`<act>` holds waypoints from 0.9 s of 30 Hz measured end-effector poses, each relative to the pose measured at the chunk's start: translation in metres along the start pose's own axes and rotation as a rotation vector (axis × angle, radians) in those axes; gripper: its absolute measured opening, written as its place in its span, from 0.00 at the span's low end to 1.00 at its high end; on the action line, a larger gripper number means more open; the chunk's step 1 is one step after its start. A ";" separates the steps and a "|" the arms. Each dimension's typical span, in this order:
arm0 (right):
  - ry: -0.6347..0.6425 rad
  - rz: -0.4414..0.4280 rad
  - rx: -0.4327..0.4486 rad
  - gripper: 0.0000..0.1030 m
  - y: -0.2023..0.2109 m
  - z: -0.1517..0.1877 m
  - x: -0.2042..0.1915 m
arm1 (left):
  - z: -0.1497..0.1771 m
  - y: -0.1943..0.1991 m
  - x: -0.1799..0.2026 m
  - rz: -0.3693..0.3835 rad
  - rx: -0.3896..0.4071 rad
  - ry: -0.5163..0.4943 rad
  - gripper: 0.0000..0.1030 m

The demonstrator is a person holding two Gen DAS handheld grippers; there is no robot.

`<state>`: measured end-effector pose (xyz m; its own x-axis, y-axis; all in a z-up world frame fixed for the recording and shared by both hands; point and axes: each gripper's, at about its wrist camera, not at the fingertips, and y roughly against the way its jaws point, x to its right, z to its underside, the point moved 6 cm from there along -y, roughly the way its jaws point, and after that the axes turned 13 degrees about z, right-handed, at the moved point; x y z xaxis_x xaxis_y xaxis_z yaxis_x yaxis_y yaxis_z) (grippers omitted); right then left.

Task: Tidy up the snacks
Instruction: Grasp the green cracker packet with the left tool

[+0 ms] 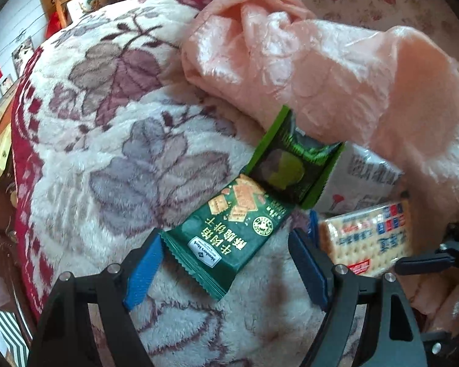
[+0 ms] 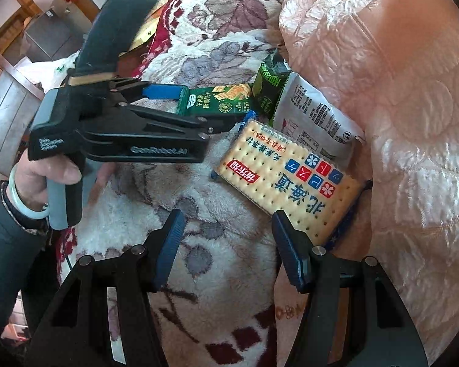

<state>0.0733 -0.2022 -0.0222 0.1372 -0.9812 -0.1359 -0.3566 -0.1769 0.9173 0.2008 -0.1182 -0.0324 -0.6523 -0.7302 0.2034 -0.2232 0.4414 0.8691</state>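
Left gripper (image 1: 226, 267) spread wide, straddling the near end of the dark green pack (image 1: 229, 238) on the blanket (image 1: 107, 153); pads not pressing it. Right gripper (image 2: 226, 247) half spread, empty, its right pad just at the cracker pack (image 2: 290, 180) corner. Behind: lime pack (image 1: 293, 162), overlapping the dark green one, then the white pack (image 2: 315, 116) against the pink quilt (image 1: 336, 61). Risks: plush blanket gives, so pads may snag pile instead; flat pack may buckle or slip; lifting could drag the lime pack.
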 end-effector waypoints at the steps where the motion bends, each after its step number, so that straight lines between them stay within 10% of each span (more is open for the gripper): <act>1: -0.004 -0.004 -0.001 0.58 -0.001 -0.001 0.000 | -0.001 0.000 0.000 0.003 -0.003 -0.012 0.83; 27: -0.024 -0.054 -0.017 0.59 -0.009 -0.004 0.002 | -0.009 -0.028 0.009 -0.029 -0.140 -0.282 0.87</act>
<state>0.0807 -0.2024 -0.0298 0.1338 -0.9719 -0.1938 -0.3333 -0.2283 0.9148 0.2079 -0.1415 -0.0508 -0.8266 -0.5595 0.0612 -0.1558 0.3320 0.9303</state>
